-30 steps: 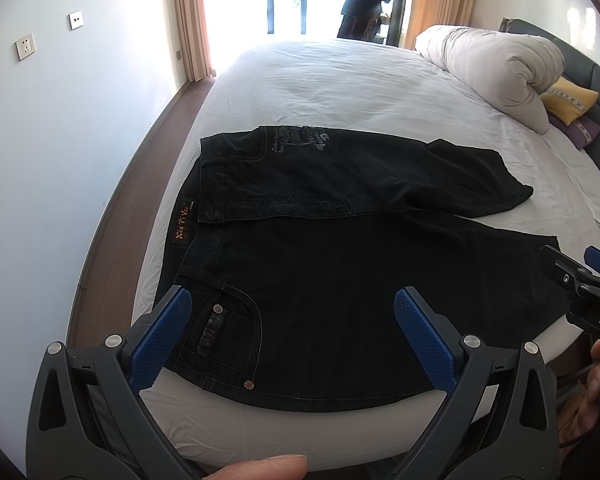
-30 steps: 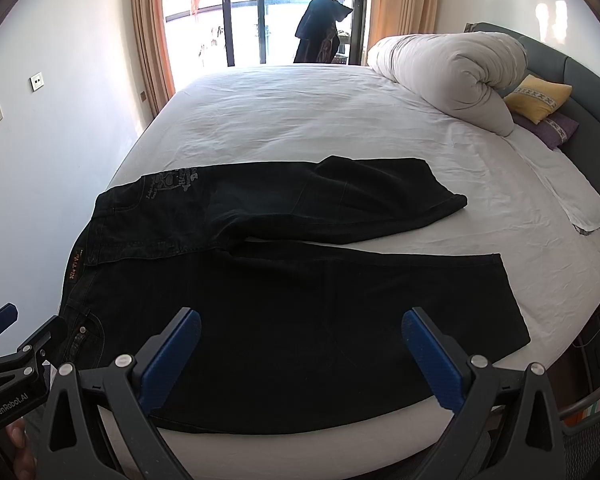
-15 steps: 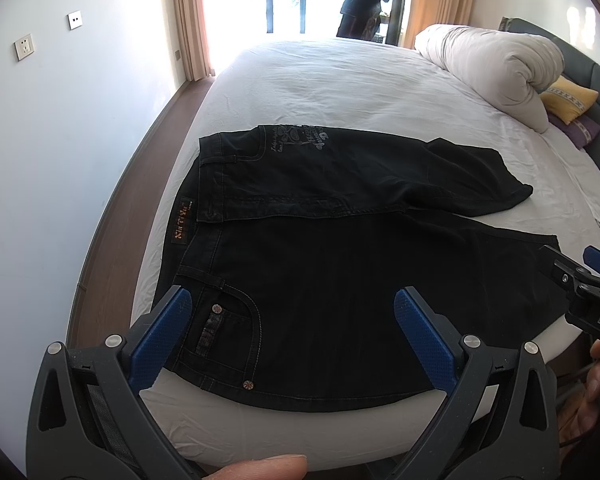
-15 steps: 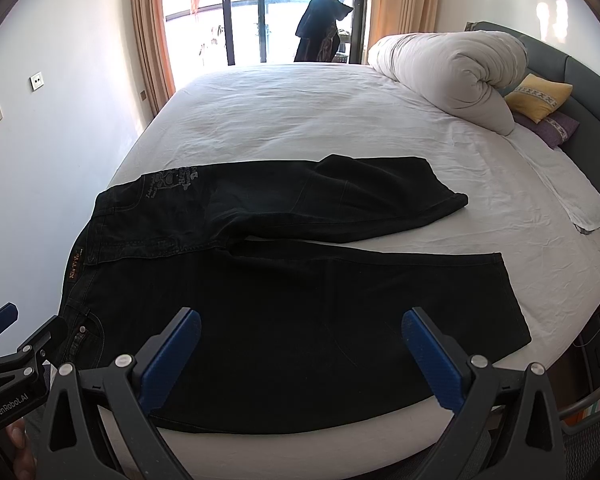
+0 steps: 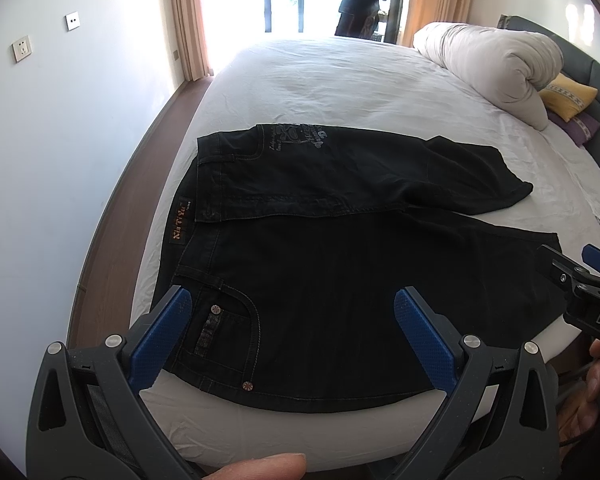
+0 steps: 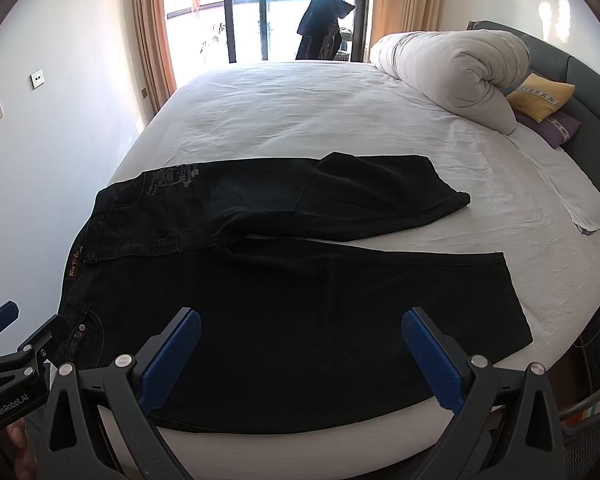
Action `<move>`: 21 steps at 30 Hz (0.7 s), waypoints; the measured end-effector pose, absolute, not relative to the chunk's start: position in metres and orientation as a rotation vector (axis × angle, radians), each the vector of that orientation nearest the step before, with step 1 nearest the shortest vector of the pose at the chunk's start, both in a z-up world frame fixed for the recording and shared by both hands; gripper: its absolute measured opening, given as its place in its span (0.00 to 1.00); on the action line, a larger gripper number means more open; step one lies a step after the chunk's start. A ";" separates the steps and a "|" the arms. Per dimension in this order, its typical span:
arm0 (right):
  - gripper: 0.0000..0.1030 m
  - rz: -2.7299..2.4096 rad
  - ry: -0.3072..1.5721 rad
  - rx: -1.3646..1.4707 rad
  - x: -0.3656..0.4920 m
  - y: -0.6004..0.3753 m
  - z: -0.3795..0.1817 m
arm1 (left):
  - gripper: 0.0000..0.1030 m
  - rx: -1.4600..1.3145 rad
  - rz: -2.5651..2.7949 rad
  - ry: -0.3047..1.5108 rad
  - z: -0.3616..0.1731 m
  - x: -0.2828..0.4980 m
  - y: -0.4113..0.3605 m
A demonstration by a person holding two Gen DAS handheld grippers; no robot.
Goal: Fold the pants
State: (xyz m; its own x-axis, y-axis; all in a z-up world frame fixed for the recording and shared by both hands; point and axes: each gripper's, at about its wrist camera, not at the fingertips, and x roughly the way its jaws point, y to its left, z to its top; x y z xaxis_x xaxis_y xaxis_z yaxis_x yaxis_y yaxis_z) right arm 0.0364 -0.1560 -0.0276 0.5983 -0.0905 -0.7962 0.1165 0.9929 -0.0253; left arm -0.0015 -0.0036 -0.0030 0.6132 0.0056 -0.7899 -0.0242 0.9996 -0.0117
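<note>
A wide bed with a white sheet fills both views, and the black pants lie spread flat across its near part, close to the near edge of the mattress. Their long axis runs across the bed from side to side: the waistband with its orange label points to the left, toward the white wall, and the leg ends point right, toward the headboard side. The near leg lies straight and flat, its hem squared off at the right; the far leg angles slightly away from it, with a fold near its end, so a narrow wedge of sheet shows between the two legs. A rolled white duvet sits at the far right of the bed, well apart from the pants, with a yellow pillow just beside it. The left tool hangs over the waist and front pocket, its blue-padded fingers spread wide apart and holding nothing. The right tool hangs over the near leg, fingers likewise wide apart and empty.
</note>
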 end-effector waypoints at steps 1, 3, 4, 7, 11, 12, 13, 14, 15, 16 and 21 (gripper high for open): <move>1.00 -0.120 0.922 0.031 0.036 -0.156 -0.028 | 1.00 -0.018 0.018 0.909 -0.004 -0.002 -0.004; 1.00 -0.114 0.928 0.033 0.036 -0.158 -0.028 | 1.00 -0.011 0.018 0.908 -0.012 -0.003 -0.009; 1.00 -0.113 0.928 0.033 0.036 -0.158 -0.028 | 1.00 -0.004 0.015 0.906 -0.012 -0.003 -0.009; 1.00 -0.070 0.929 0.036 0.039 -0.163 -0.030 | 1.00 0.014 -0.013 0.887 -0.010 0.004 -0.005; 1.00 0.042 0.912 0.031 0.051 -0.176 -0.030 | 1.00 -0.008 -0.103 0.874 -0.007 0.034 0.008; 1.00 0.068 0.905 0.021 0.055 -0.179 -0.030 | 1.00 0.003 -0.135 0.875 -0.007 0.048 0.011; 1.00 0.088 0.899 0.008 0.061 -0.181 -0.030 | 1.00 0.008 -0.169 0.875 -0.007 0.060 0.012; 1.00 0.104 0.892 -0.009 0.068 -0.183 -0.029 | 1.00 0.008 -0.237 0.889 -0.009 0.077 0.014; 1.00 0.124 0.882 -0.023 0.075 -0.186 -0.027 | 1.00 0.004 -0.293 0.901 -0.011 0.094 0.017; 1.00 0.142 0.875 -0.031 0.083 -0.188 -0.026 | 1.00 0.011 -0.332 0.897 -0.013 0.115 0.020; 1.00 0.235 0.878 -0.073 0.136 -0.198 -0.026 | 1.00 0.126 -0.345 0.981 -0.029 0.206 0.038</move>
State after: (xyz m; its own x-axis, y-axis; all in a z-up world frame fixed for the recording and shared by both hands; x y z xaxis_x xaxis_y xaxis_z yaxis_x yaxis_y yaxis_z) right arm 0.1355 -0.1983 -0.0264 0.6146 0.1737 -0.7695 -0.2336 0.9718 0.0329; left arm 0.2061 0.0384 -0.0291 0.5071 -0.2294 -0.8308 0.3417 0.9384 -0.0506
